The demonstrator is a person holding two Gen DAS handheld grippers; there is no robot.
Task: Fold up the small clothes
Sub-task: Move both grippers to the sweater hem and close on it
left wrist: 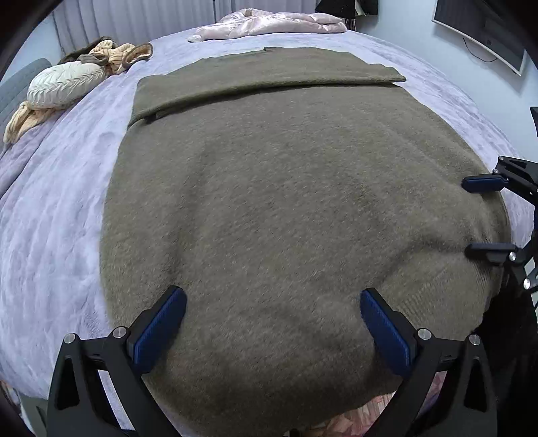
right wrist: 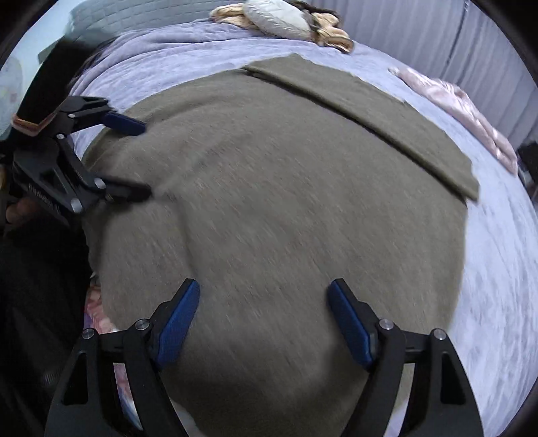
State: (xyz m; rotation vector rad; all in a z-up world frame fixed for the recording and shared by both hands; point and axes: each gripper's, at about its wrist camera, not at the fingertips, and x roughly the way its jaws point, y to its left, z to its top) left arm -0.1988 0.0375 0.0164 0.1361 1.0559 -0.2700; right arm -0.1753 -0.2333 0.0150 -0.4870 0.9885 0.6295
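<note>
Two grippers hover low over one olive-brown fuzzy knit sweater [left wrist: 285, 201], which lies spread flat on the lavender plush bedspread [left wrist: 50, 235] of a bed, with a sleeve already folded straight across its far part.

Going left to right: at the far left of the bed sits a heap of cream and tan clothes [left wrist: 77, 77], well apart from the sweater. Next, the left gripper [left wrist: 272, 322] has its blue-padded fingers spread wide apart, holding nothing, just above the near hem. Further right, the right gripper [right wrist: 264, 319] is likewise wide open and empty over the same hem; it shows at the right edge of the left wrist view too. Beyond the sweater a pale pink satin garment [left wrist: 269, 25] lies at the far side, and a dark wall-mounted screen [left wrist: 484, 33] hangs at upper right.

As I judge it, the step in hand is taking the near hem to fold the body up toward the sleeve. To do it well, each gripper should pinch both layers near its own corner, level with the other, lift together, and lay the edge square so no slack bunches in the middle; the soft crease near the right gripper wants smoothing first.

No brand, label or legible writing shows on the sweater; small lettering on the left gripper's body in the right wrist view is too blurred to read.
</note>
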